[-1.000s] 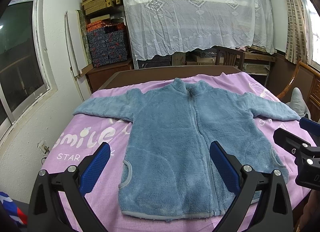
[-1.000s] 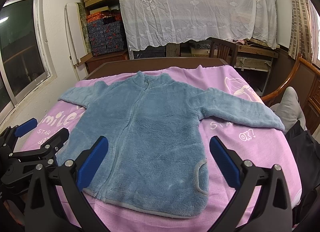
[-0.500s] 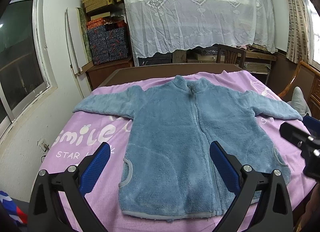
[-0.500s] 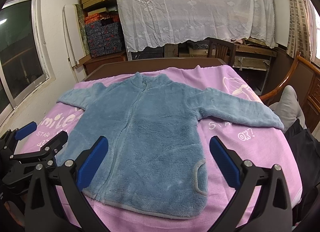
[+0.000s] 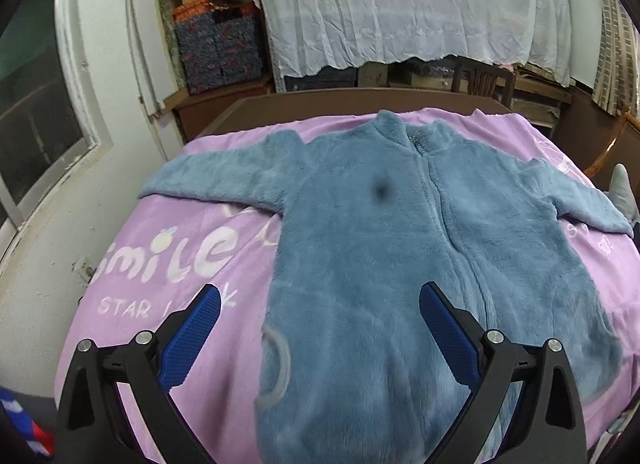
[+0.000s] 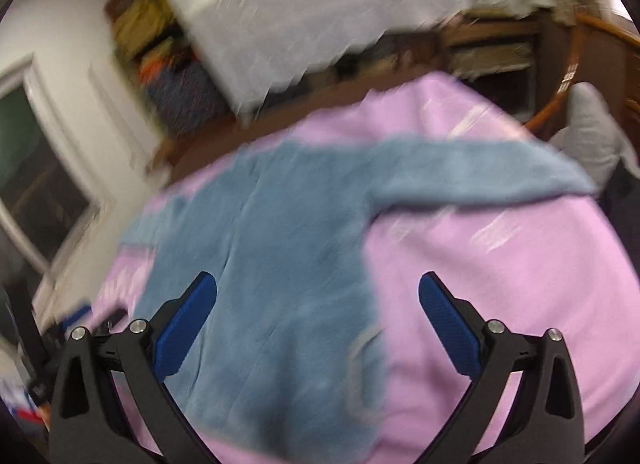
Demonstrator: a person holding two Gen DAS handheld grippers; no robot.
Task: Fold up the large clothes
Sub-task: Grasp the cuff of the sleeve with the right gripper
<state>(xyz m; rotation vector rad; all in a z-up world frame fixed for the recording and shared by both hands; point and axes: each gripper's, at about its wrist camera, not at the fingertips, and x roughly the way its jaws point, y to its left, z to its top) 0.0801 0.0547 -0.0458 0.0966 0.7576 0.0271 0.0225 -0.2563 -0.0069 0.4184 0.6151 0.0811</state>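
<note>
A blue fleece zip jacket [image 5: 420, 264] lies flat, front up, sleeves spread, on a pink blanket [image 5: 168, 264]. My left gripper [image 5: 320, 328] is open and empty, hovering above the jacket's lower left part near its pocket. My right gripper [image 6: 318, 316] is open and empty, above the jacket's [image 6: 272, 264] lower right side; the right sleeve [image 6: 480, 175] stretches away to the right. The right wrist view is blurred by motion and tilted.
The blanket covers a brown table [image 5: 360, 103]. A window [image 5: 36, 103] and white wall stand at the left, shelves with boxes [image 5: 216, 43] and a white lace cloth [image 5: 400, 3] at the back. A wooden chair [image 6: 568, 75] with a grey cushion stands at the right.
Both grippers have moved forward and lower over the jacket. The right gripper has swung and tilted quickly, blurring its view; it no longer shows in the left wrist view.
</note>
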